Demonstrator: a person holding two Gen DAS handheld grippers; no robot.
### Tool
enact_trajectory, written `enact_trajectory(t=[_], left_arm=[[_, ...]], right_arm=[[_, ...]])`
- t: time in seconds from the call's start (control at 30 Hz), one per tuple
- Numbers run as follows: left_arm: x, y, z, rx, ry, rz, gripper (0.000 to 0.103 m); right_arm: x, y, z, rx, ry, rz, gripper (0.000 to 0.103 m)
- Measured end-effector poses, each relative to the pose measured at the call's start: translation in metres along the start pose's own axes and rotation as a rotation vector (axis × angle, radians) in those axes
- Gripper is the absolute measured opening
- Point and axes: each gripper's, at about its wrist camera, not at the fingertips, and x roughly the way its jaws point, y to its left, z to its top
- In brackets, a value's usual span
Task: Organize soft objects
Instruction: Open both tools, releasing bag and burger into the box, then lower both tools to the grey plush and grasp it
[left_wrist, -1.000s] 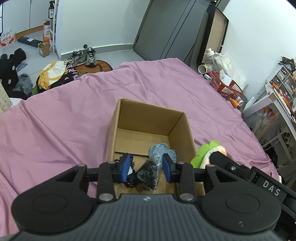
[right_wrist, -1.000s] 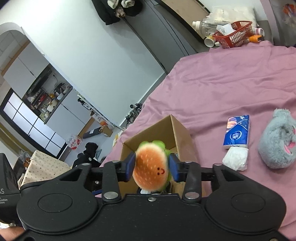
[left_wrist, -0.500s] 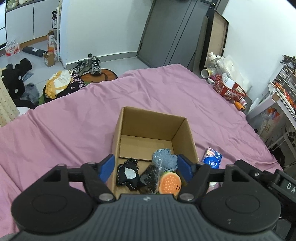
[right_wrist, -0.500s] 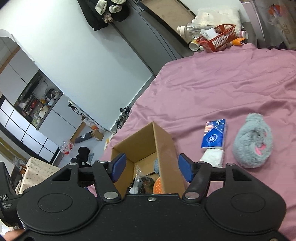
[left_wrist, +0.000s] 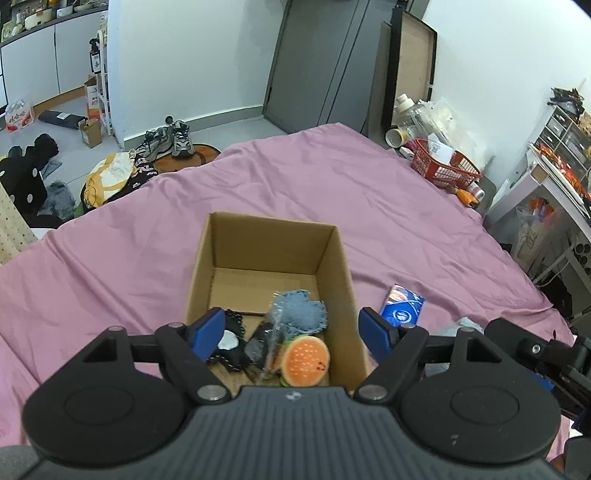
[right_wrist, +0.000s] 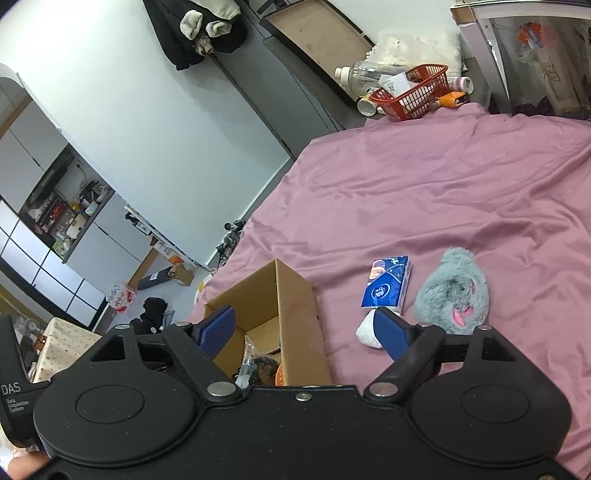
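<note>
An open cardboard box (left_wrist: 343, 266) (right_wrist: 295, 317) sits on the pink bed sheet (left_wrist: 295, 177). Inside lie a burger plush (left_wrist: 304, 360), a blue-grey pad (left_wrist: 304, 312) and a dark lacy item in clear wrap (left_wrist: 231, 341). My left gripper (left_wrist: 291, 328) hovers above the box's near end, its jaws opening with nothing between the pads. My right gripper (right_wrist: 304, 326) hangs over the box's right wall, jaws opening and empty. To the right of the box lie a blue tissue pack (right_wrist: 386, 282) (left_wrist: 402, 306), a white wad (right_wrist: 365, 330) and a grey fluffy plush (right_wrist: 452, 291).
A red basket (right_wrist: 410, 92) (left_wrist: 443, 166) with bottles stands beyond the bed's far edge. Clothes and shoes (left_wrist: 173, 138) litter the floor at left. A shelf unit (left_wrist: 554, 177) stands at right. Bare sheet stretches behind and right of the box.
Both grippers opened and let go: the wrapped dark item and the burger plush now lie in the box. Both grippers drew back and rose a little.
</note>
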Motion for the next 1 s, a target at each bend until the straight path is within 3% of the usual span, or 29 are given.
enact_trajectory(t=[0.3, 0.7, 0.87, 1.0], left_arm=[[-0.008, -0.036, 0.004, 0.004, -0.002, -0.048, 0.078], [0.000, -0.063, 0.006, 0.015, 0.006, -0.101, 0.078], [0.014, -0.072, -0.003, 0.018, 0.026, -0.123, 0.078], [0.028, -0.084, -0.012, 0.043, 0.043, -0.144, 0.077]], right_arm=[[-0.030, -0.011, 0.032, 0.002, -0.035, 0.004, 0.082], [-0.027, -0.054, 0.047, 0.068, -0.052, -0.042, 0.081], [-0.011, -0.089, 0.037, 0.170, -0.021, -0.062, 0.060], [-0.004, -0.109, 0.035, 0.221, -0.013, -0.108, 0.056]])
